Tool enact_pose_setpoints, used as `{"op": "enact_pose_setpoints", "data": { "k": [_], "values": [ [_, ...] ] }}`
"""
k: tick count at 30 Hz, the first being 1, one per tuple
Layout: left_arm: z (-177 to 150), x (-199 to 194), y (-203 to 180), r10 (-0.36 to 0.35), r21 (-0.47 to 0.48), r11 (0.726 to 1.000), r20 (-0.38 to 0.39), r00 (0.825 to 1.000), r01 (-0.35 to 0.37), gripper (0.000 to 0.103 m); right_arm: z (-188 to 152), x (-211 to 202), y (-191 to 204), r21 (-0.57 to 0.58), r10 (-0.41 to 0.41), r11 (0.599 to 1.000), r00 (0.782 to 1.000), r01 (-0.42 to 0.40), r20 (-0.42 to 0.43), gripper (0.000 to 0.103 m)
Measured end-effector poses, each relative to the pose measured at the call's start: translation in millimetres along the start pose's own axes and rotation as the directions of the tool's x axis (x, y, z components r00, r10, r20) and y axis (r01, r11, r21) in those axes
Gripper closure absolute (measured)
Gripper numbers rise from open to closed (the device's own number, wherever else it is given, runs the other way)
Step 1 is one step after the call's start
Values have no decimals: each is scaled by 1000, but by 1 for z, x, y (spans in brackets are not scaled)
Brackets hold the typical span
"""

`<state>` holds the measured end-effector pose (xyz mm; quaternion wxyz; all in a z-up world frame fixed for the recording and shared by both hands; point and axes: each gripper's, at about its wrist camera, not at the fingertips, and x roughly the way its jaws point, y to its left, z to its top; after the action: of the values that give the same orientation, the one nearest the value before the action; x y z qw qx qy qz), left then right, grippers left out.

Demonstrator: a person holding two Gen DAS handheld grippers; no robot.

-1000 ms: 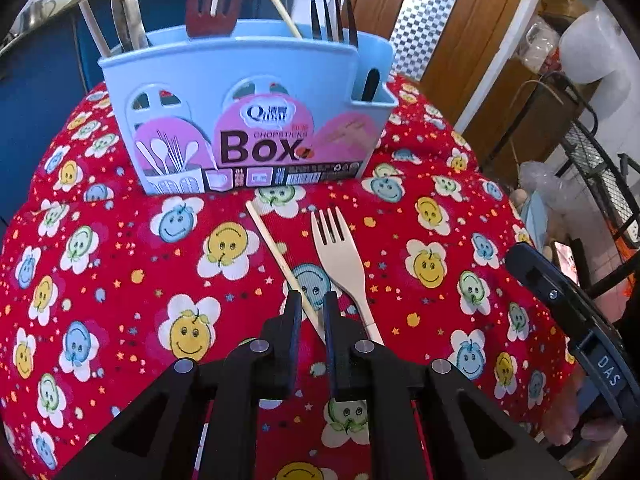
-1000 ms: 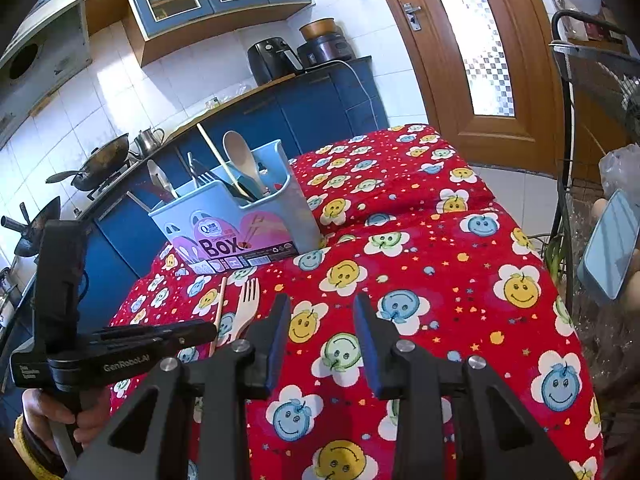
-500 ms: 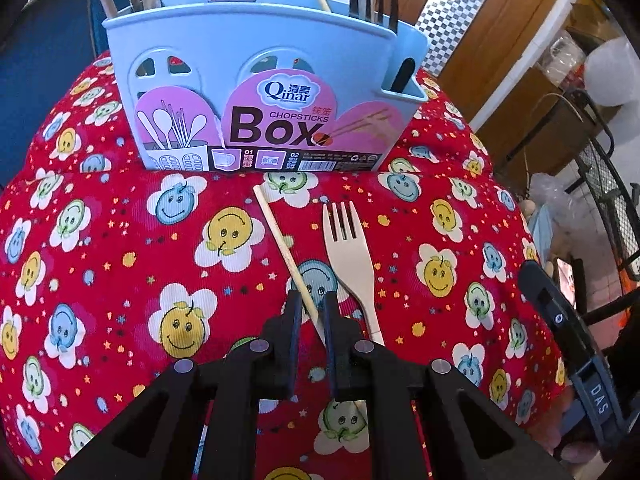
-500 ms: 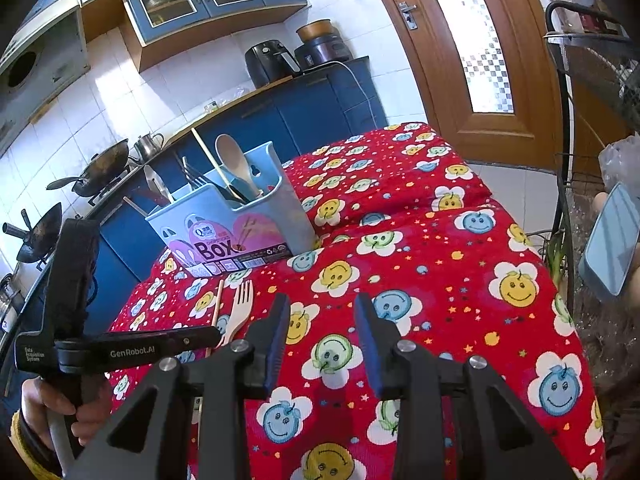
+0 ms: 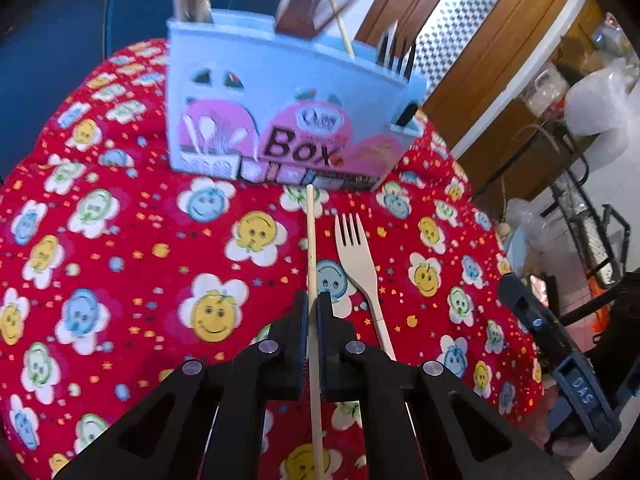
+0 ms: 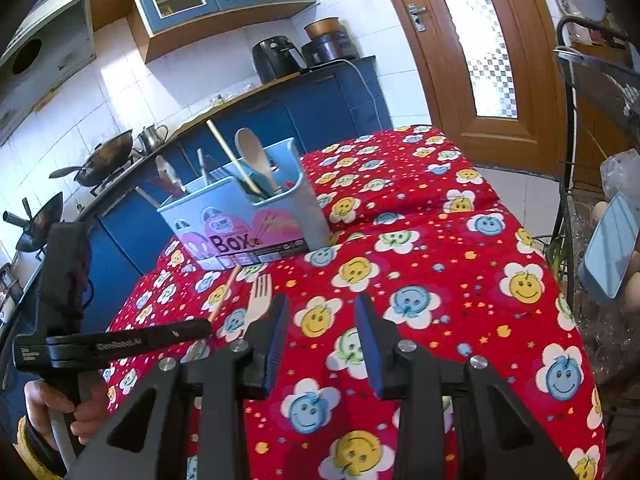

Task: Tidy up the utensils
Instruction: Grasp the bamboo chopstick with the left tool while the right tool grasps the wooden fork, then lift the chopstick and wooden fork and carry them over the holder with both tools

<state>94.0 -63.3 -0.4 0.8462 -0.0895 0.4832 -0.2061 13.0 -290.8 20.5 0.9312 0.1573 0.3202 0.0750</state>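
Observation:
My left gripper (image 5: 313,300) is shut on a wooden chopstick (image 5: 311,240), which points straight ahead at the light blue utensil box (image 5: 280,112). A wooden fork (image 5: 358,268) lies on the red flowered cloth just right of the chopstick. The box holds several utensils: forks, a spatula, a chopstick, a wooden spoon (image 6: 254,160). My right gripper (image 6: 320,320) is open and empty above the cloth. In the right wrist view the box (image 6: 244,220) stands at the table's far left, with the fork (image 6: 258,296) and chopstick (image 6: 226,292) in front of it.
The table under the red smiley cloth (image 6: 440,280) drops off at its right and near edges. Blue kitchen cabinets (image 6: 312,104) stand behind the box. A wooden door (image 6: 480,60) and a metal rack (image 6: 592,128) are at the right.
My left gripper has closed on the chopstick and lifted and turned it, so it now points straight at the box. The right gripper has barely moved.

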Motion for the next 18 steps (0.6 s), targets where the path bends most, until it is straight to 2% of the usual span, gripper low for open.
{"op": "enact_pose_setpoints", "data": {
  "k": [7, 13, 18],
  "values": [
    [-6, -43, 14, 13, 22, 1000, 134, 991, -16, 99, 1, 3, 27, -60, -10, 998, 999, 7, -51, 66],
    [-10, -69, 31, 49, 30, 998, 228, 972, -57, 99, 1, 12, 49, -105, -34, 994, 993, 22, -117, 66],
    [-13, -86, 41, 83, 54, 993, 287, 954, -103, 99, -1, 27, 67, -151, -48, 988, 977, 17, -208, 66]
  ]
}}
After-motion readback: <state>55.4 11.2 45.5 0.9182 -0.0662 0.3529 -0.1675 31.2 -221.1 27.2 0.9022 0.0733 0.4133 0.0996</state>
